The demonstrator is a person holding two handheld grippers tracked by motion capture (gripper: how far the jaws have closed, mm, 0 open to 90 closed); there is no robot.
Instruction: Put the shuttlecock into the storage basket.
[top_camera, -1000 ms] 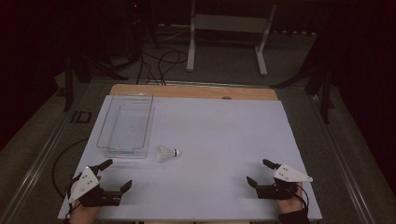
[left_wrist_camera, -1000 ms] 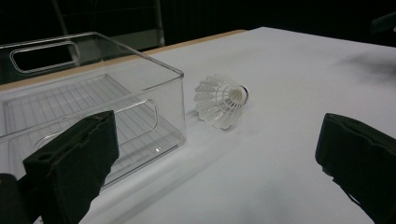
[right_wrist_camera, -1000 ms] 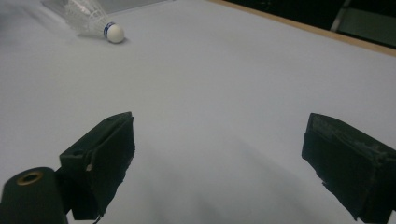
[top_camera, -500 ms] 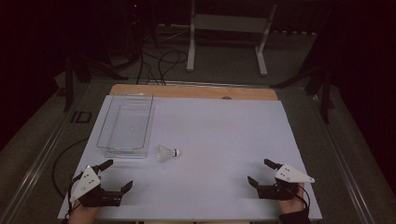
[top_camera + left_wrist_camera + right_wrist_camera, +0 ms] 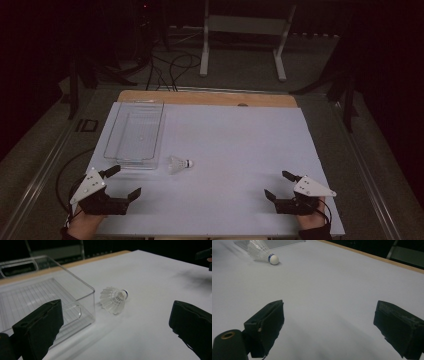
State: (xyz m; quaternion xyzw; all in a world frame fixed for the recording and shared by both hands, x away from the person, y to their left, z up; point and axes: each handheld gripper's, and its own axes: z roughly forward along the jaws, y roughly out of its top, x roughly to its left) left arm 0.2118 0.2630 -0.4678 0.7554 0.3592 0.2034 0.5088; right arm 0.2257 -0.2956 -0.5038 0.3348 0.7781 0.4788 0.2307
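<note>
Resting low at the frame's bottom corners, left gripper (image 5: 120, 182) and right gripper (image 5: 278, 186) both sit released, angled inward toward the shuttlecock (image 5: 179, 163) lying mid-desk (image 5: 240, 140).

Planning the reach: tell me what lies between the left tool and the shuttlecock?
Only bare white table, per the left gripper view: the shuttlecock lies ahead of the open left tool.

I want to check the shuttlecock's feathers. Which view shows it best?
The left gripper view: the shuttlecock is close and sharp. The right gripper view crops its skirt; the high view shows it small.
</note>
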